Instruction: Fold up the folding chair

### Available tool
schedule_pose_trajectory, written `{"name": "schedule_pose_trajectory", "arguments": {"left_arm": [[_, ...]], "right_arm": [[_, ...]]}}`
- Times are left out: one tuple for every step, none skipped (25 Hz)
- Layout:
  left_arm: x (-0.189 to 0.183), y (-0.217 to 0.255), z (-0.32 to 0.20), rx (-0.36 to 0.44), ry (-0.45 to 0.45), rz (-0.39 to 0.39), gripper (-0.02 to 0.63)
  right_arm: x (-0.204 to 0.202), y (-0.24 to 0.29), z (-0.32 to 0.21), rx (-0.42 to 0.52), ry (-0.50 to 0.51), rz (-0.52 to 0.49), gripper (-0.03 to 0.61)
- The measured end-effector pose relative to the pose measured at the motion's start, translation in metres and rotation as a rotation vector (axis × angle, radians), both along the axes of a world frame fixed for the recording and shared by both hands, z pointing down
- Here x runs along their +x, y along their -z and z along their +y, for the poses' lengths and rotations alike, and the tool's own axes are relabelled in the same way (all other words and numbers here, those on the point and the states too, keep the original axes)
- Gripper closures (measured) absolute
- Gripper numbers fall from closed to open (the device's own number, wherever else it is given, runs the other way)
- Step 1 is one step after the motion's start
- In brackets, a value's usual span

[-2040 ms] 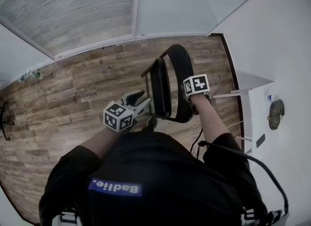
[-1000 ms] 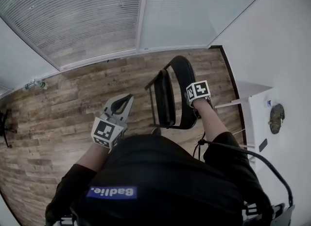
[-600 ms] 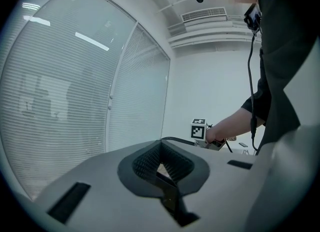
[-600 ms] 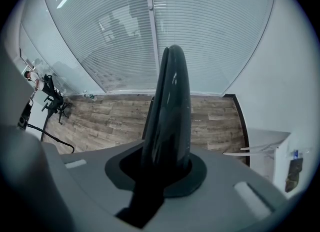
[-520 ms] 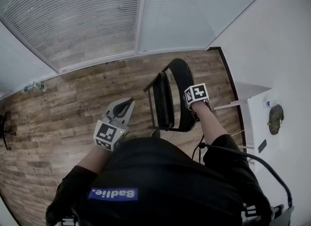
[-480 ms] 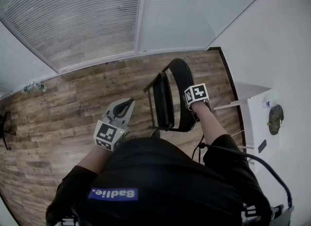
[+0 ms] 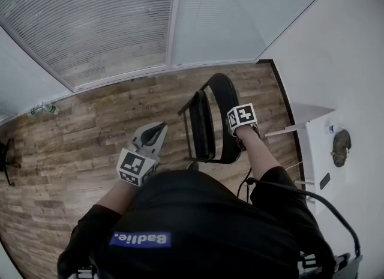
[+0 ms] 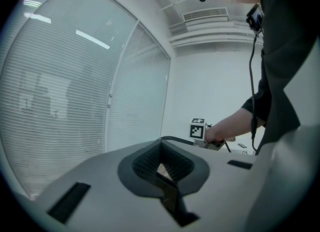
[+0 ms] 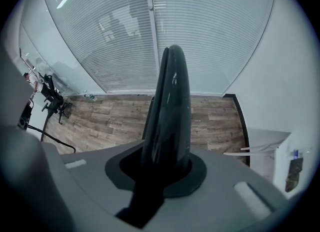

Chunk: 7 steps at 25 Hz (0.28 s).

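The black folding chair [image 7: 211, 122] stands folded nearly flat on the wooden floor, seat up against the backrest. My right gripper [image 7: 239, 137] points steeply down and is shut on the top edge of the chair's backrest [image 9: 169, 101], which fills the gap between its jaws in the right gripper view. My left gripper [image 7: 155, 132] hovers to the left of the chair, apart from it, pointing roughly level with its jaws shut and nothing between them. In the left gripper view the chair's top edge [image 8: 176, 139] and the marker cube of the right gripper [image 8: 198, 127] show beyond the jaws.
Glass partitions with blinds [image 7: 90, 26] run along the far side of the floor. A white shelf [image 7: 312, 116] stands against the wall on the right. A bottle [image 7: 43, 109] lies by the partition at left, and an office chair base [image 9: 52, 101] stands further off.
The left gripper has drifted a little up and right since a second ago; two seconds ago it was against the chair's seat. The right gripper keeps its hold on the backrest.
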<state>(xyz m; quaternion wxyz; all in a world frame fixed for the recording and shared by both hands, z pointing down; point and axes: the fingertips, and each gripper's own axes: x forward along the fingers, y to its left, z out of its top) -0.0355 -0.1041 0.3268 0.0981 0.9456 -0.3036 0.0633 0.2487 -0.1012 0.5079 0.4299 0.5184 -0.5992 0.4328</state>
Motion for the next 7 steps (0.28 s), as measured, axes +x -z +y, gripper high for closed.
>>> {"name": "schedule_pose_trajectory", "arguments": {"left_arm": [[0.0004,-0.0003,0.0007,-0.002,0.000,0.001,0.609],[0.0005,-0.0001,0.0013,-0.004,0.002,0.001,0.609],[0.0004,0.0009,0.0015,-0.004,0.004,-0.002,0.609],[0.0001,0.0019,0.0014,-0.003,0.006,-0.005,0.609],[-0.0004,0.0021,0.0014,-0.001,0.007,-0.007,0.609],[-0.0009,0.0017,0.0015,0.000,0.007,-0.006,0.609],[-0.0015,0.0010,0.0017,0.001,0.007,-0.006,0.609]], "right_arm": [[0.0003,0.0001,0.0006,0.000,0.000,0.000,0.514],[0.0006,0.0001,0.0014,0.000,0.001,0.000,0.514],[0.0007,0.0001,0.0021,0.001,0.001,0.000,0.514],[0.0008,0.0000,0.0024,0.001,0.001,0.001,0.514],[0.0008,0.0000,0.0026,0.002,0.001,0.001,0.514],[0.0008,-0.0001,0.0027,0.002,0.001,0.002,0.514],[0.0008,-0.0003,0.0029,0.002,0.001,0.002,0.514]]}}
